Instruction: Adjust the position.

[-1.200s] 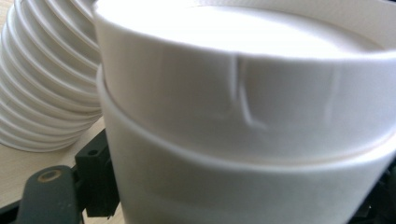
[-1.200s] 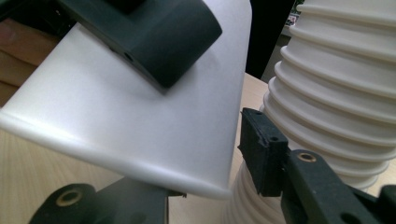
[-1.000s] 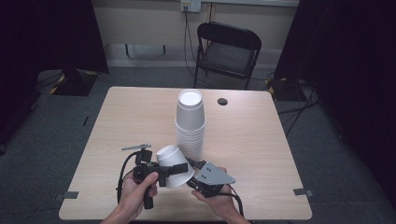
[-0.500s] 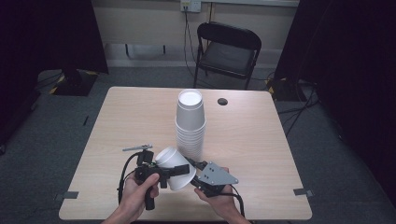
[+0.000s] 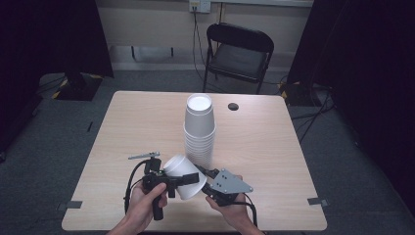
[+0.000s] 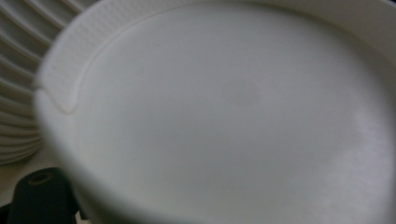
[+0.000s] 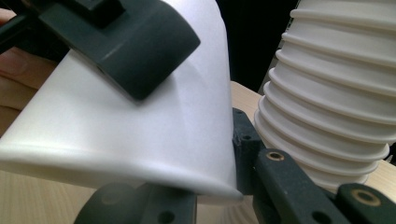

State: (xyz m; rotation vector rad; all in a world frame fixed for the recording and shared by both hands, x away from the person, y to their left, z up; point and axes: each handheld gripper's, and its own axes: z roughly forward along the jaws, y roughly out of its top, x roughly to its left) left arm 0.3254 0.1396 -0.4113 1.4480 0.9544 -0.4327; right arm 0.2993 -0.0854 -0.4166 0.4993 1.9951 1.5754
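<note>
One white cup (image 5: 183, 176) is being held on its side above the table's (image 5: 122, 127) near edge, clamped by the left gripper (image 5: 188, 178). Its rim is being pinched by the right gripper (image 5: 208, 177), whose jaws have just been closing. A steady pull is probably being called for next, beside the cup stack (image 5: 199, 129).

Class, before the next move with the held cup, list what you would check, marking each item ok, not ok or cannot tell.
1. Left claw clamped across the cup wall: ok.
2. Right claw on the cup's rim: its jaws have just been closing, the rim is between them and the pads look to press it: ok.
3. Cup apart from the stack, with a gap in the right gripper view: ok.
4. Stack upright on the table: ok.
5. Held cup is one cup, not two nested: cannot tell.
</note>
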